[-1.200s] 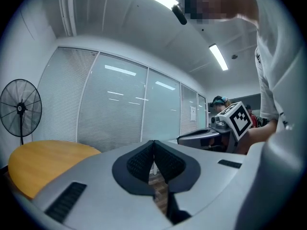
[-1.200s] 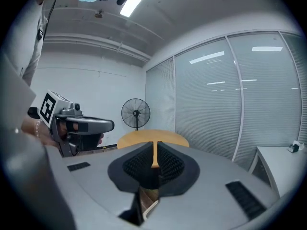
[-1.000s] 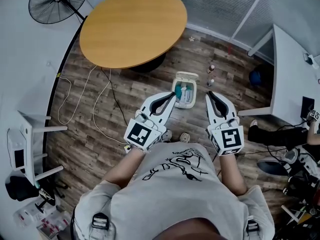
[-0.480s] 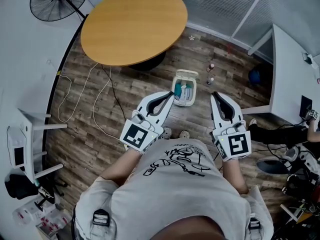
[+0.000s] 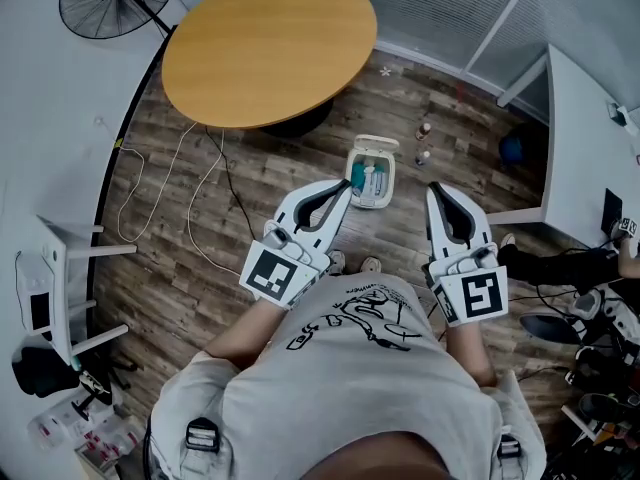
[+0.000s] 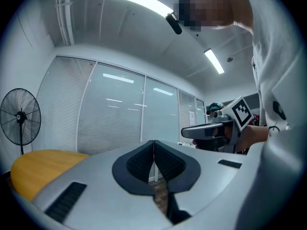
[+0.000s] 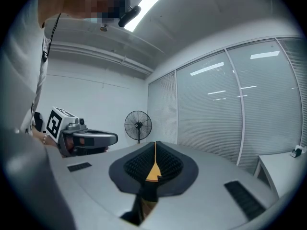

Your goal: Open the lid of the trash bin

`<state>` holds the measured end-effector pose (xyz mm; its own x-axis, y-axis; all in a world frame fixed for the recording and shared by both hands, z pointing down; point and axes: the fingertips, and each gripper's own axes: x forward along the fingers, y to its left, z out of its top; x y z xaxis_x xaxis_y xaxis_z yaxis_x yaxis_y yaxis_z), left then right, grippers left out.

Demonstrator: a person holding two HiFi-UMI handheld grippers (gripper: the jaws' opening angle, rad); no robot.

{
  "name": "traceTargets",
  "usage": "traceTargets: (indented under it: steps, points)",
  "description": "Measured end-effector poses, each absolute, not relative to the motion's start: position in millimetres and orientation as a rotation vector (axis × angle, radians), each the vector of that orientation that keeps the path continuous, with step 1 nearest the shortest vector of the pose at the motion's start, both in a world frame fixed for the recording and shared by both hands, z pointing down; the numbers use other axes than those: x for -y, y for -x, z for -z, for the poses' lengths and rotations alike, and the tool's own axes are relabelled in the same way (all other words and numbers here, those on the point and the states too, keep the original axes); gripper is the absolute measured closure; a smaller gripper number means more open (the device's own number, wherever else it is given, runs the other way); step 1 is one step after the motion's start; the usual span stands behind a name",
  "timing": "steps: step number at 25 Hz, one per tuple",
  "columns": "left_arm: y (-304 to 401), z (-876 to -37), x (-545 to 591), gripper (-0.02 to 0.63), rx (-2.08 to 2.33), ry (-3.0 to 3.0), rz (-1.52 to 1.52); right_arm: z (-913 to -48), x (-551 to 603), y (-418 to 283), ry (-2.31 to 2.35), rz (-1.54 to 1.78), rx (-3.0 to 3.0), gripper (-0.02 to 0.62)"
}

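Left gripper point(image 5: 346, 188) and right gripper point(image 5: 434, 189) both pinched together, empty, over plank floor point(image 5: 200, 298), trash bin point(image 5: 371, 184) near the round table point(image 5: 268, 46).

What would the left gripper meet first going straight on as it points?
Probably nothing near: the left gripper, shut, points level at the glass wall, seemingly above the trash bin.

White trash bin point(image 5: 387, 190) on floor; lid point(image 5: 373, 148) open

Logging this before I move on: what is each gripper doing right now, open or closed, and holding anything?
Left gripper, white plastic: closed, holding nothing.
Right gripper, white plastic: closed, holding nothing.
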<state>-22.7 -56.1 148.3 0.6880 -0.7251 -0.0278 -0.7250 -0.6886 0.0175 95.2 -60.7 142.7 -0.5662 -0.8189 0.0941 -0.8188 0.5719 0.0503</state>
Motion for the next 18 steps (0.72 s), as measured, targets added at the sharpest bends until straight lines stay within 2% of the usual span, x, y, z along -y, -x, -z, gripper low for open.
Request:
traceTargets:
  steps: [18]
  points:
    - [19.9, -138.7, 69.8, 0.586, 1.243, -2.871, 0.081, -139.3, 70.7, -98.7, -1.405, 0.014, 2.677, 0.589]
